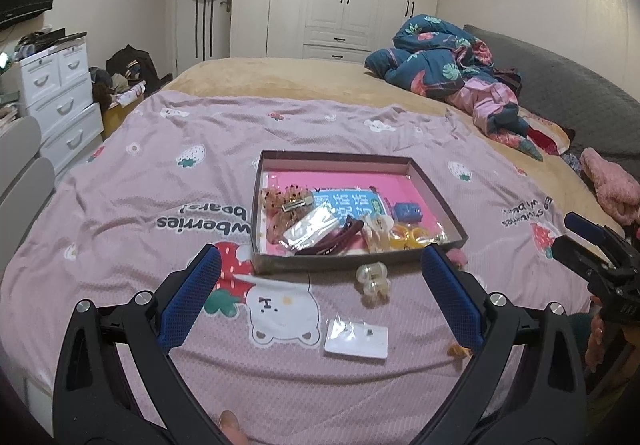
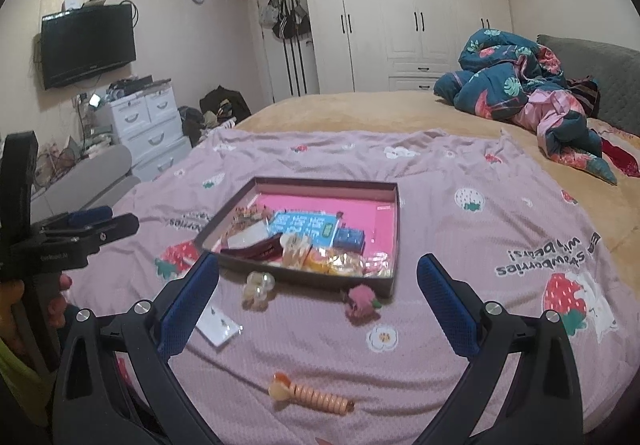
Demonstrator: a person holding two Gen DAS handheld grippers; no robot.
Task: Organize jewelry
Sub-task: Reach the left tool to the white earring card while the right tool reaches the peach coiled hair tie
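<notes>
Both hand-held grippers, left (image 1: 320,269) & right (image 2: 318,277), spread wide over pink bedsheet (image 2: 460,229); wardrobe (image 2: 400,17) behind.

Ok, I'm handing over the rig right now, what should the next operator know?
Left gripper: open, empty, above the bedspread.
Right gripper: open, empty.
Box already holds several clips and packets.
Still out on the bedspread: pearly claw clip just in front of the box, white earring card, pink flower clip, orange spiral hair tie.
Left to do: move those four into the box.
</notes>
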